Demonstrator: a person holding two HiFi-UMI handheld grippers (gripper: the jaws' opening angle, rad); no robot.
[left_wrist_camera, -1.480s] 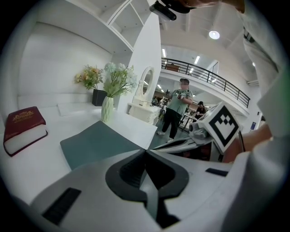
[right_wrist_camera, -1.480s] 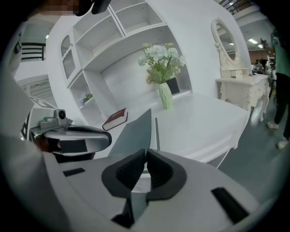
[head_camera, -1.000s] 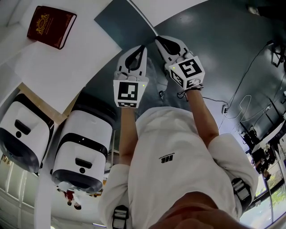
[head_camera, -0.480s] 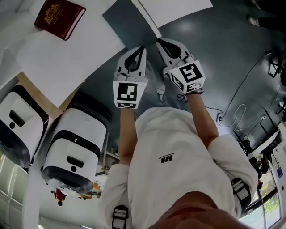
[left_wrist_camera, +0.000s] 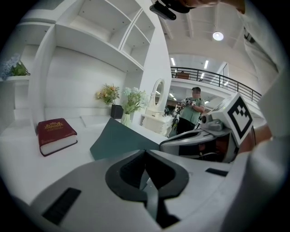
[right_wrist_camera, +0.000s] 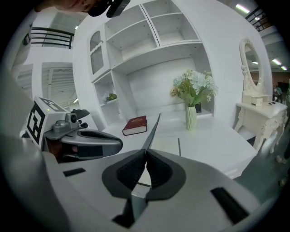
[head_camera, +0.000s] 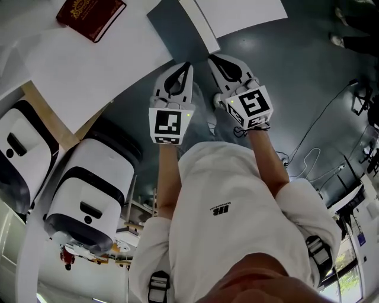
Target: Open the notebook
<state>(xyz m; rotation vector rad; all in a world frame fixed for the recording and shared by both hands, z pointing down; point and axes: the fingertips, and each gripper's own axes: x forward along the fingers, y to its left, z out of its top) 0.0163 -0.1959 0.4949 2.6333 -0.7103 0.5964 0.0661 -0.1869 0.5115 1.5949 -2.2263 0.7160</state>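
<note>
Both grippers were shut and empty. Nearest to me, the left gripper (left_wrist_camera: 145, 154) had its dark pads pressed together with nothing between them. The right gripper (right_wrist_camera: 145, 153), close at its right side, was closed the same way.

Just past their tips began the white table (head_camera: 89, 71). Straight ahead of the right gripper a dark teal wedge (head_camera: 174, 32) cut into the white. I couldn't tell whether that was floor showing through a gap or a dark sheet, but neither pair of jaws looked to be pinching it.

Farther on, ahead and well off to the left of the left gripper, the notebook (head_camera: 92, 16) lay flat on the table. It was a thick red volume with a gold emblem on its cover, closed, and well apart from both grippers. From the right gripper it sat ahead and a little to the left, across the wedge. Farther still, ahead and to the right of that gripper, a vase of flowers (right_wrist_camera: 191, 117) stood under white shelves (right_wrist_camera: 149, 36).

By my reckoning nothing of the task had been done: the cover was down and untouched. Everything was left, namely reaching the notebook, catching the cover's free edge and swinging it over.
</note>
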